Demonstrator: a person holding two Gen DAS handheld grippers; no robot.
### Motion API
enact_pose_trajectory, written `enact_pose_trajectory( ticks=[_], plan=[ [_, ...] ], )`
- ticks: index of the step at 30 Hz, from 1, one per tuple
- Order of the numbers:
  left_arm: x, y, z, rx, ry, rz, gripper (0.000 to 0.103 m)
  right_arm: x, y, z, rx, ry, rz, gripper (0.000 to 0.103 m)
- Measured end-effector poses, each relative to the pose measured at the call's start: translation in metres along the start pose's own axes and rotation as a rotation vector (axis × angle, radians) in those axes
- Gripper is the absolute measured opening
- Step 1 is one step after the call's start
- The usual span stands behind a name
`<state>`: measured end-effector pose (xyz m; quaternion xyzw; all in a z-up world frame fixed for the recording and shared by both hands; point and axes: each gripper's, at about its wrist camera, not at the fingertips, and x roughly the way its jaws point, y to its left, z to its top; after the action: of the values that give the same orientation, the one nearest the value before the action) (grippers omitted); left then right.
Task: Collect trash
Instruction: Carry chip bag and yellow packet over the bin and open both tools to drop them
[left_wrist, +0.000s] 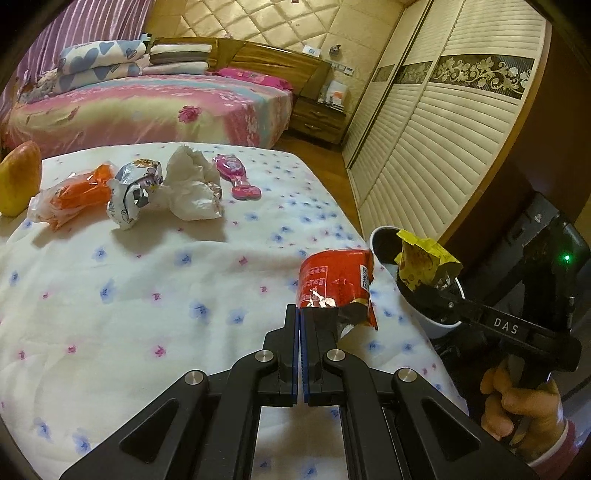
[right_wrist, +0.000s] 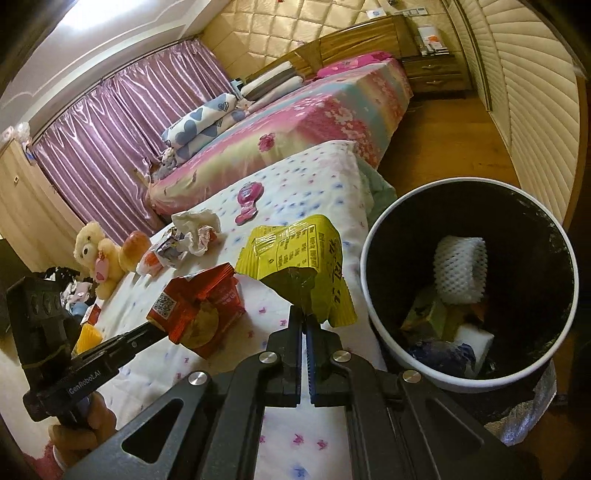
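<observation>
From the left wrist, the left gripper (left_wrist: 300, 314) is clamping a red wrapper (left_wrist: 334, 284); right of it the other tool is showing "DAS". From the right wrist, the right gripper (right_wrist: 306, 318) is pinching a yellow wrapper (right_wrist: 299, 258) beside the bin (right_wrist: 373, 295); "GenRobot.AI" is showing at left.

A bedroom under warm yellowish light: a cream diamond-quilted padded wall (left_wrist: 258, 22) behind a wooden headboard (left_wrist: 280, 59), shiny purple striped curtains (right_wrist: 122, 110), a louvred cream sliding wardrobe (left_wrist: 443, 147), a dark wooden nightstand (left_wrist: 317, 122), and glossy orange-brown wooden floor (right_wrist: 450, 140).
</observation>
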<state>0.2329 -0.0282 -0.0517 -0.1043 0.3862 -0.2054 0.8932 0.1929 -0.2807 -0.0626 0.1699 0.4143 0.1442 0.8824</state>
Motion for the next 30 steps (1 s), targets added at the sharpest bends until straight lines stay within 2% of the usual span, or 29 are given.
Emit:
enact_pose_trajectory(
  ticks=[7,30],
  plan=[
    [0.004,-0.018,0.006,0.027,-0.019,-0.028,0.000,-0.008,-0.005,0.000,0.011,-0.016,-0.009,0.001],
    [0.046,-0.061,0.027,0.087,-0.009,-0.077,0.000,-0.035,-0.044,0.007,0.059,-0.057,-0.066,0.001]
  ],
)
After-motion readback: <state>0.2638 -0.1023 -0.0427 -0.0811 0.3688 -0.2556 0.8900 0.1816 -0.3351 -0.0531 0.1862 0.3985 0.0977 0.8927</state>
